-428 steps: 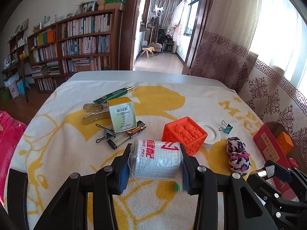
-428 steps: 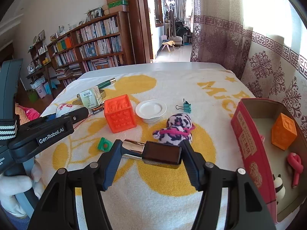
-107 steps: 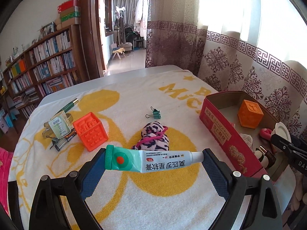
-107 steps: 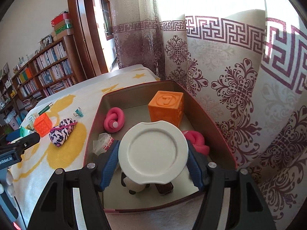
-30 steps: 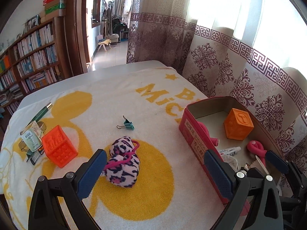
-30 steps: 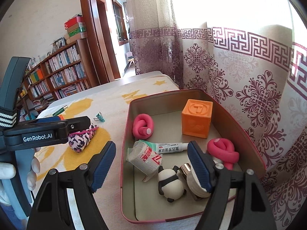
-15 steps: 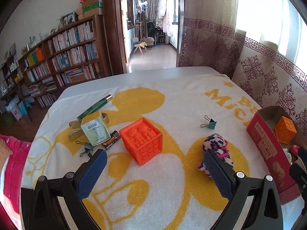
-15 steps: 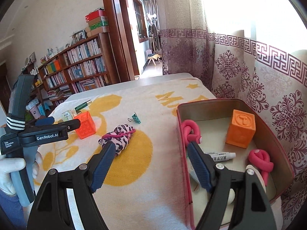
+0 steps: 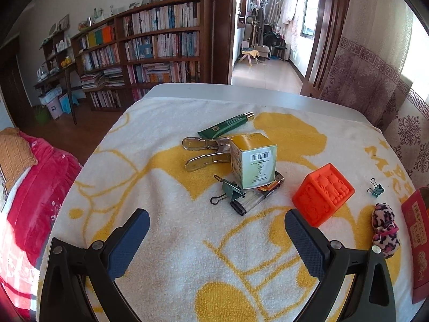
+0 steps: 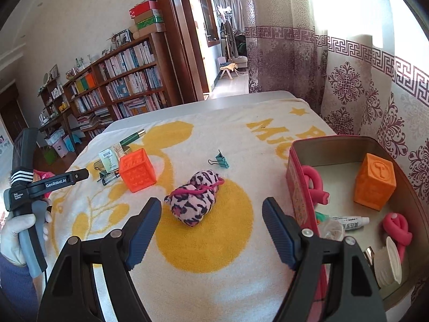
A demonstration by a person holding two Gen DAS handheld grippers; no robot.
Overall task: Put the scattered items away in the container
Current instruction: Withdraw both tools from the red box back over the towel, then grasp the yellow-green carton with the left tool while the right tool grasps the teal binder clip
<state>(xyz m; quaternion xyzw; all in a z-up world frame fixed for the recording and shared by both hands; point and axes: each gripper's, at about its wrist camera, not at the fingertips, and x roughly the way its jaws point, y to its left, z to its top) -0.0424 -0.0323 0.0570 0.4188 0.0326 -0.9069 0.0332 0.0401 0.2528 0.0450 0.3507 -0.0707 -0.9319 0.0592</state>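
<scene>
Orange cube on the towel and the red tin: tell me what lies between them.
In the right wrist view, the leopard-print plush and a teal binder clip lie between the orange cube and the red tin.

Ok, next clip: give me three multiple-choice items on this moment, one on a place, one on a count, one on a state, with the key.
1. Where does the leopard-print pouch lie?
A. On the towel, outside the red tin
B. Inside the red tin
C. On the bookshelf

2. How many pink foam twists are in the red tin?
A. None
B. Two
C. Four

3. How is the right gripper?
A. Shut on the orange letter cube
B. Shut on the pouch
C. Open, holding nothing

Key:
1 A: the pouch sits on the towel, left of the tin's wall.
2 B: one pink twist lies near the tin's left wall and another pink twist on its right side.
3 C: its jaws stand wide apart with only towel between them; the orange letter cube rests in the tin.
</scene>
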